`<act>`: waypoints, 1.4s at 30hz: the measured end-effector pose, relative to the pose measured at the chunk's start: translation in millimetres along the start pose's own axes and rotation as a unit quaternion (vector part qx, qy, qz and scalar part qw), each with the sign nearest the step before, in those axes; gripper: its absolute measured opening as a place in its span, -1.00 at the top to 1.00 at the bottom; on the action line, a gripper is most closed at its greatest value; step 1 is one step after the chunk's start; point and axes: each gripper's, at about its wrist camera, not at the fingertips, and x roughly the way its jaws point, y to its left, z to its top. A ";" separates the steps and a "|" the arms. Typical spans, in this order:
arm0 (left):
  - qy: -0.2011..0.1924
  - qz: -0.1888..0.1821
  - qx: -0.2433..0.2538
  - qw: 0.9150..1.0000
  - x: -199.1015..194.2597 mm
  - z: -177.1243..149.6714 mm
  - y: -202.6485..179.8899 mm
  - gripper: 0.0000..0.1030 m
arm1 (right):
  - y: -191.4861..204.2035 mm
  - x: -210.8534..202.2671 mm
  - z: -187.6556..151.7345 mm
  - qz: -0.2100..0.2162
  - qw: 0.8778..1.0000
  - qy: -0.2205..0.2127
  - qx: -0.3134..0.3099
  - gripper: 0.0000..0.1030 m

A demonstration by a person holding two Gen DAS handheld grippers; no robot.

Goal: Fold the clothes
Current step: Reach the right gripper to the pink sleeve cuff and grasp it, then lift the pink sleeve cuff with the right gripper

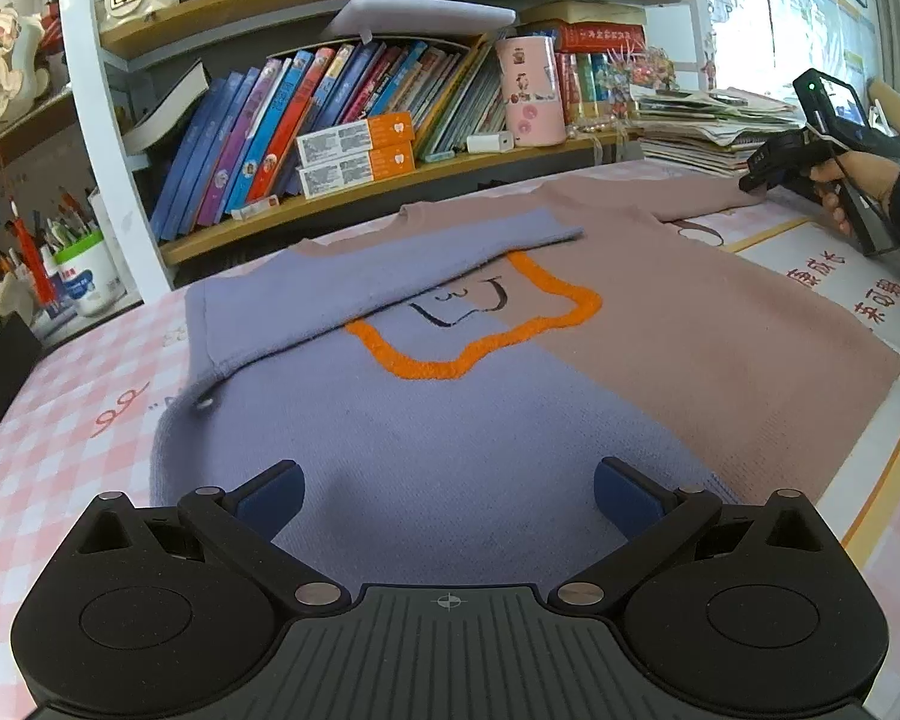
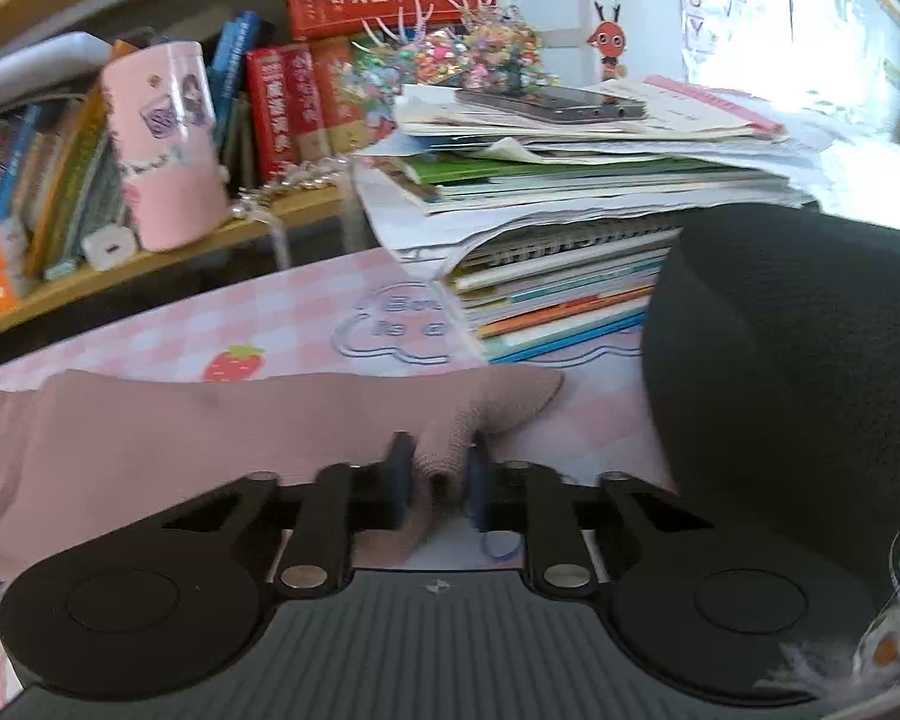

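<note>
While the left gripper [image 1: 447, 495] hovers with jaws apart above the sweater's [image 1: 510, 420] hem, the right gripper [image 2: 438, 480] pinches the pink sleeve [image 2: 210, 426], which stretches toward nine o'clock across the table [image 1: 60, 450].

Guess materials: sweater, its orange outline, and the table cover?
Sweater: looks like soft fine knit, matte; faint ribbed texture shows, and the cuff bunches between the right tool pads. Orange outline: fuzzy raised yarn, possibly chenille. Table cover: smooth printed sheet, probably vinyl; slight sheen, flat checks.
</note>
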 end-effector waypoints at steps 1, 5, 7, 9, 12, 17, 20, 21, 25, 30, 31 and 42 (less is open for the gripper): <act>0.000 0.001 0.002 1.000 0.1 0.0 -0.7 -1.00 | -0.4 -0.7 0.0 0.008 1.000 -0.001 0.004 0.78; 0.001 0.005 0.008 1.000 0.4 0.2 -3.1 -1.00 | -15.4 -5.9 -3.3 0.079 0.995 -0.017 0.065 0.79; 0.001 0.006 0.008 1.000 0.1 -0.1 -3.3 -1.00 | -29.9 -8.6 -4.1 0.138 0.982 -0.025 0.123 0.79; 0.001 0.006 0.007 1.000 0.3 -0.2 -3.2 -1.00 | -39.2 -10.3 -4.6 0.163 0.974 -0.032 0.157 0.79; 0.003 0.004 0.005 1.000 0.9 -0.4 -2.5 -1.00 | -46.1 -11.3 -5.1 0.182 0.965 -0.035 0.187 0.78; 0.004 0.003 0.004 1.000 1.2 -0.6 -2.1 -1.00 | -39.0 -9.9 -4.9 0.182 0.965 -0.014 0.188 0.53; 0.003 0.006 0.007 1.000 0.9 -0.5 -3.0 -1.00 | -33.2 -7.8 -5.9 0.186 0.965 0.007 0.187 0.19; 0.002 0.007 0.008 1.000 0.9 -0.3 -3.7 -1.00 | -33.2 -7.9 -6.3 0.188 0.964 0.011 0.187 0.19; 0.001 0.008 0.011 1.000 0.6 -0.8 -4.3 -1.00 | -36.6 -9.8 -7.6 0.206 0.958 0.012 0.198 0.17; 0.003 0.003 0.005 1.000 1.5 -1.0 -1.4 -1.00 | -42.6 -20.1 -5.1 0.182 0.961 -0.014 0.206 0.33; 0.004 0.001 0.003 1.000 1.8 -1.0 -0.4 -1.00 | -42.7 -22.5 -4.5 0.170 0.964 -0.019 0.201 0.35; 0.003 0.002 0.003 1.000 1.9 -0.8 -1.0 -1.00 | -44.1 -7.9 -15.9 0.192 0.953 0.016 0.235 0.29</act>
